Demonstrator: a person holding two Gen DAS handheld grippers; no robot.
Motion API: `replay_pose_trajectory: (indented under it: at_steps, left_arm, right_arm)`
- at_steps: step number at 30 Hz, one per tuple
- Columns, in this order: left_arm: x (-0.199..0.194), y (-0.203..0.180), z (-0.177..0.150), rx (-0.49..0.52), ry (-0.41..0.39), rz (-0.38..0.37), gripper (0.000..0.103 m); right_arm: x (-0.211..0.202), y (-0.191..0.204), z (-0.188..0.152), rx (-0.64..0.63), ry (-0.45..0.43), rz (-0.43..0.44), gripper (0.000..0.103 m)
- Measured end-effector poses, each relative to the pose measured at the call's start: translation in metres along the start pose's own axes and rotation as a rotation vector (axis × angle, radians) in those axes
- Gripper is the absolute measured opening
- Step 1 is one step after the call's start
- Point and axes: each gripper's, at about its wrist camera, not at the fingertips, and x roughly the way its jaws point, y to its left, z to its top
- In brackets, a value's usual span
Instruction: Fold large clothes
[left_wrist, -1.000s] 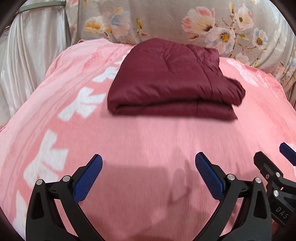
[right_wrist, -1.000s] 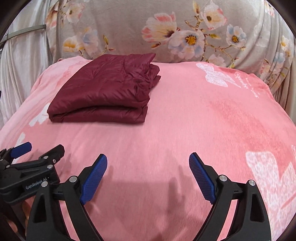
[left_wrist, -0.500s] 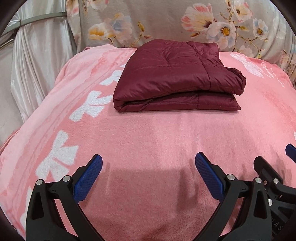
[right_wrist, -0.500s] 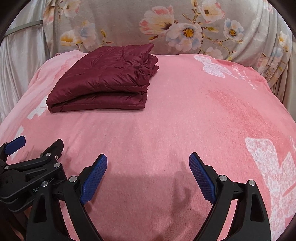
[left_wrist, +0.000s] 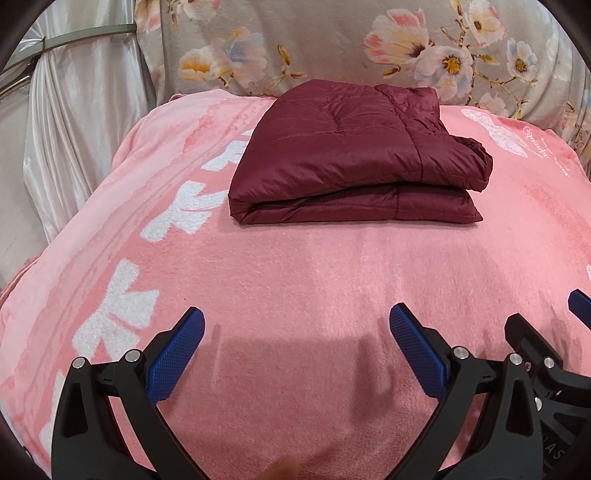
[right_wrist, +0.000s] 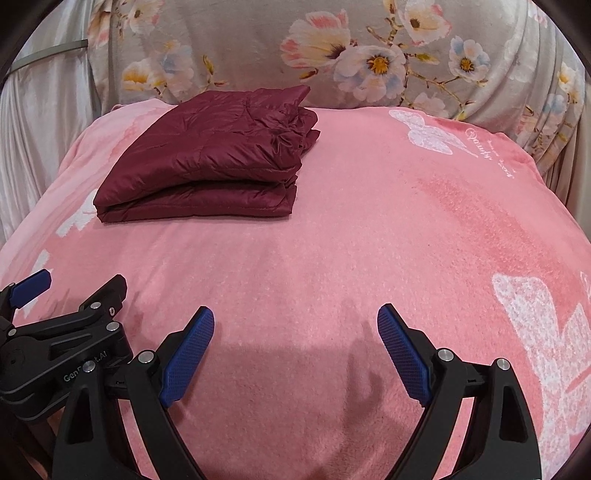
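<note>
A dark red quilted jacket (left_wrist: 354, 155) lies folded into a compact stack at the far side of the pink blanket (left_wrist: 295, 280); it also shows in the right wrist view (right_wrist: 210, 158) at the far left. My left gripper (left_wrist: 297, 332) is open and empty, hovering over the near part of the blanket, well short of the jacket. My right gripper (right_wrist: 295, 332) is open and empty too, beside the left one. The right gripper (left_wrist: 554, 332) shows at the right edge of the left wrist view, and the left gripper (right_wrist: 70, 295) at the left edge of the right wrist view.
The pink blanket (right_wrist: 369, 229) has white butterfly prints. A grey floral cover (left_wrist: 332, 44) rises behind it. A shiny white curtain (left_wrist: 74, 110) hangs at the left, with a metal rail. The blanket drops off at its left and right edges.
Both grippers have drawn back slightly and lifted, so the folded jacket sits higher and farther in both views. Both stay open. The jacket has not moved.
</note>
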Motion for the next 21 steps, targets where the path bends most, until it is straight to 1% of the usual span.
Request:
replay_pose_trajectory:
  at_steps: [21]
  left_arm:
    - [0.0011, -0.0006, -0.0007, 0.004, 0.003, 0.001, 0.098]
  right_arm:
    - [-0.0025, -0.0008, 0.0001, -0.001, -0.009, -0.009, 0.088]
